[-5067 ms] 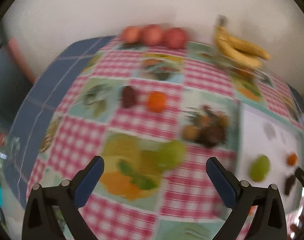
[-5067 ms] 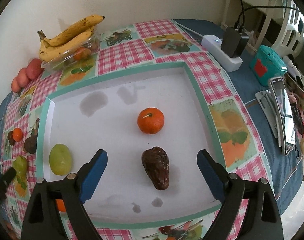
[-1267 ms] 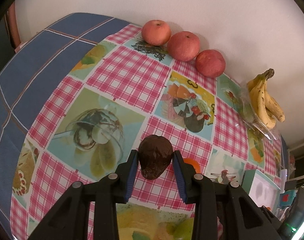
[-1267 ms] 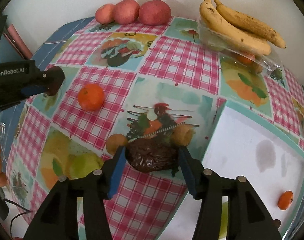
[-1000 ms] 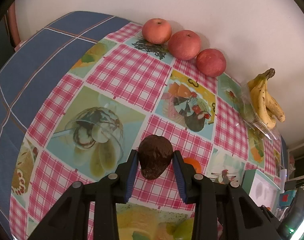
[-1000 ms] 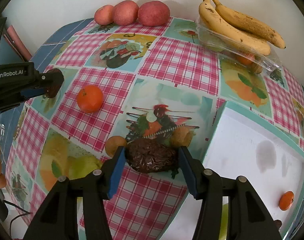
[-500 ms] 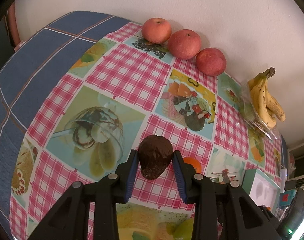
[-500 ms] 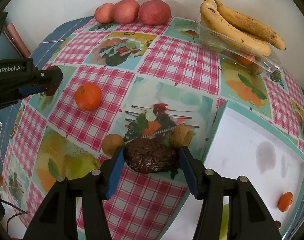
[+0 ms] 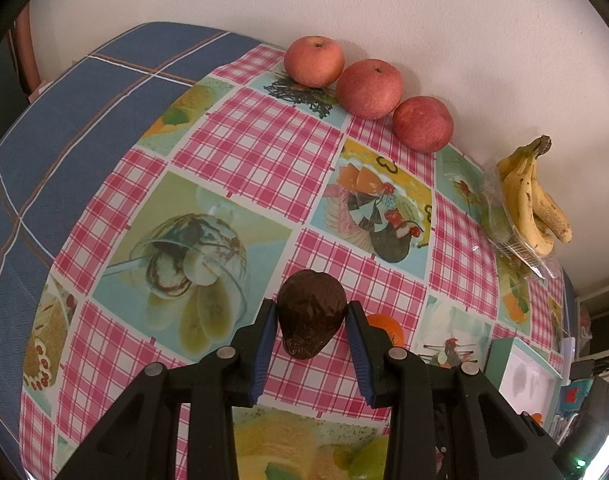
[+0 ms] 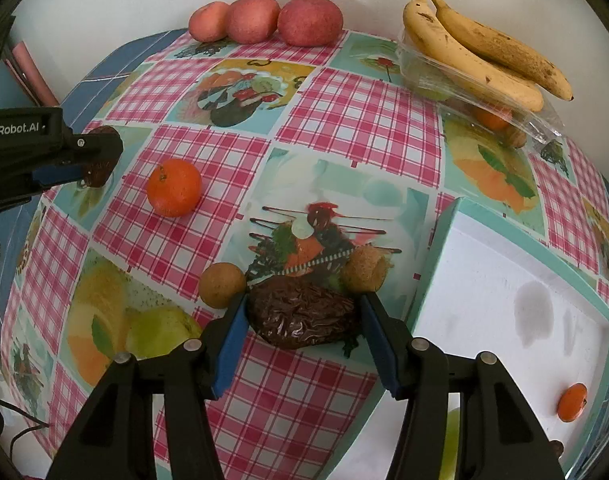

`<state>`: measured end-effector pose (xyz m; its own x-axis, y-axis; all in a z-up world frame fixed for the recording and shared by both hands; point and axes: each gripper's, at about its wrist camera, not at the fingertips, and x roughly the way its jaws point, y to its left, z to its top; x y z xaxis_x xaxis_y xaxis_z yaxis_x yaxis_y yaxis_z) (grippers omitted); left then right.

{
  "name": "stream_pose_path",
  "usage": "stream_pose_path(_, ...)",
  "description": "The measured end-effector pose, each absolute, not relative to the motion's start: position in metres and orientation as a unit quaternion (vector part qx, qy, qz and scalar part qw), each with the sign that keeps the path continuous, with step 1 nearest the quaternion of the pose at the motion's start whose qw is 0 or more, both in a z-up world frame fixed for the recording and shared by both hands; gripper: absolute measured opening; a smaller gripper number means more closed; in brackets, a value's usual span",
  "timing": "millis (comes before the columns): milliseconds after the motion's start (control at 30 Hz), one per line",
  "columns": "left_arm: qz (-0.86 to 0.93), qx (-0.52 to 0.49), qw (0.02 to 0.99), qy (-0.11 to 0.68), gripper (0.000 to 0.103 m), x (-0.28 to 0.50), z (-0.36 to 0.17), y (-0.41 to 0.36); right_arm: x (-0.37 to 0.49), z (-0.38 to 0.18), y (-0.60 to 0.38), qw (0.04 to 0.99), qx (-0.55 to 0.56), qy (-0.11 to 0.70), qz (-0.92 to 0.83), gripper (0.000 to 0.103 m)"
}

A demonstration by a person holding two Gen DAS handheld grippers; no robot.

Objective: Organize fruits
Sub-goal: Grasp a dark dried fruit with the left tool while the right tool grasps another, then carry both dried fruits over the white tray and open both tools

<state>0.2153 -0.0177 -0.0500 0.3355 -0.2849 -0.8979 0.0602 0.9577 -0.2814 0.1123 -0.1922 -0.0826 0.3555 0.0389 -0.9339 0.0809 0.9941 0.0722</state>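
Two grippers are engaged, each pinching a dark wrinkled fruit above the checked tablecloth (image 10: 360,116). At far left of the right wrist view, the left gripper (image 10: 94,162) is seen side-on, its blue pads clamped on a small dark brown fruit (image 9: 311,313) held clear of the cloth; in its own view the fruit sits narrow end toward the camera, both pads touching its flanks. Just to the right of it, an orange tangerine (image 10: 174,187) rests on a pink checked square. Further right and nearer the camera, a round brown fruit (image 10: 222,285) lies on the cloth, just beside the left finger of the right gripper (image 10: 304,318). That gripper pinches a second dark wrinkled fruit (image 10: 304,317) lengthwise between its pads — whether the fruit touches the cloth cannot be told. Another round brown fruit (image 10: 364,276) sits just beyond the right finger. At the back, three red apples (image 10: 264,18) stand in a row against the wall, then a bunch of bananas (image 10: 484,48) atop a clear plastic package. At right — a white tray with a teal rim (image 10: 436,260), holding a small tangerine (image 10: 571,402) near its lower right edge.
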Motion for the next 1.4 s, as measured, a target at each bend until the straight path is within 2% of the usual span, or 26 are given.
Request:
stream_pose_path(900,-0.138,-0.062,0.828,0.540,0.037,0.164,-0.005,-0.041,0.066,-0.024,-0.233,0.824,0.142,0.541,-0.091,0.058)
stream_pose_path(1100,-0.166,-0.034,0.825,0.540,0.037,0.148,-0.002,-0.073,0.050,-0.017,-0.264,0.825,0.159,0.530,-0.118,0.058)
stream_pose_path(1400,-0.248,0.055,0.812,0.526,0.037,0.107,-0.003,-0.167,0.018,-0.018,-0.341,0.807,0.198,0.517,-0.206,0.058)
